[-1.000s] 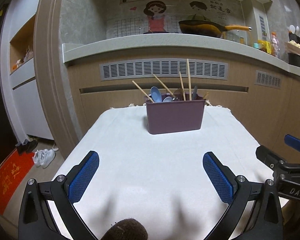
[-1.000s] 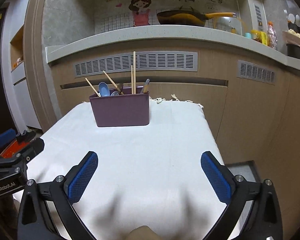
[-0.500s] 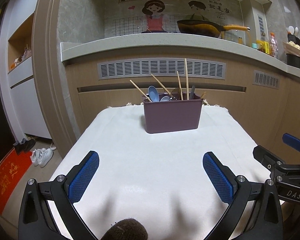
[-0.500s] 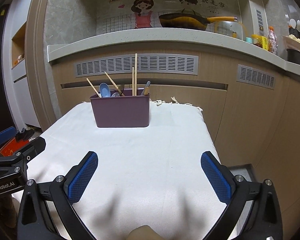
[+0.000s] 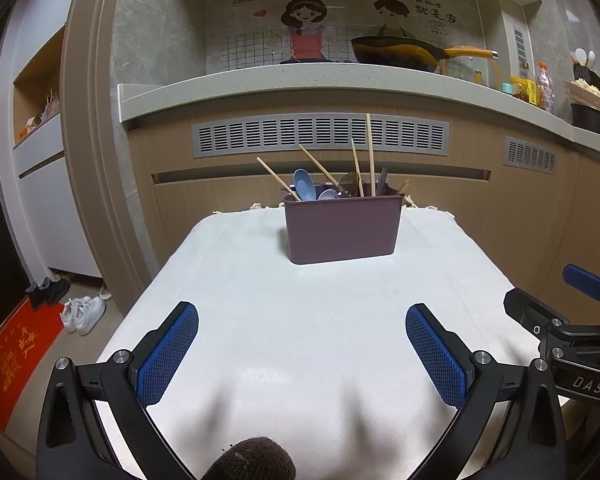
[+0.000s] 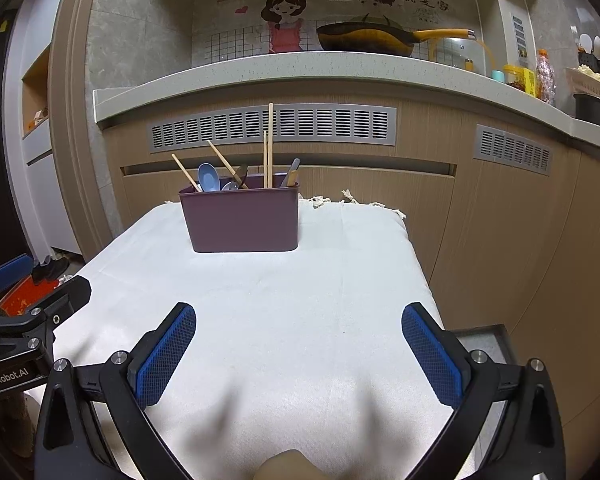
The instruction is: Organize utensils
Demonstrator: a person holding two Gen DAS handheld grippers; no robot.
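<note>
We are holding the left gripper [image 5: 302, 350] spread wide and empty above the near half of the white cloth [image 5: 320, 320], and the right gripper [image 6: 299, 350] is hanging released in just the same way, gripping nothing. The purple holder [image 5: 342, 228] is standing upright at the far end of the cloth, well apart from both grippers. Chopsticks [image 5: 370, 152] are sticking up out of it, some leaning left, and a blue spoon [image 5: 304, 186] is poking over its rim.

From the left view we are seeing what the right one is missing: white sneakers [image 5: 84, 314] and a red mat [image 5: 14, 354] down on the floor past the cloth's left edge, with the right gripper peeking in at the right border. The right view is giving us the cloth's right edge dropping away toward the cabinet front [image 6: 500, 216], plus a fringe along the far edge beside the holder, and the left gripper creeping in at the lower left.

Between the fingers and the holder we are looking at bare cloth, open on both sides. The counter [image 6: 340, 66] with its pan [image 6: 364, 38] is sitting behind.
</note>
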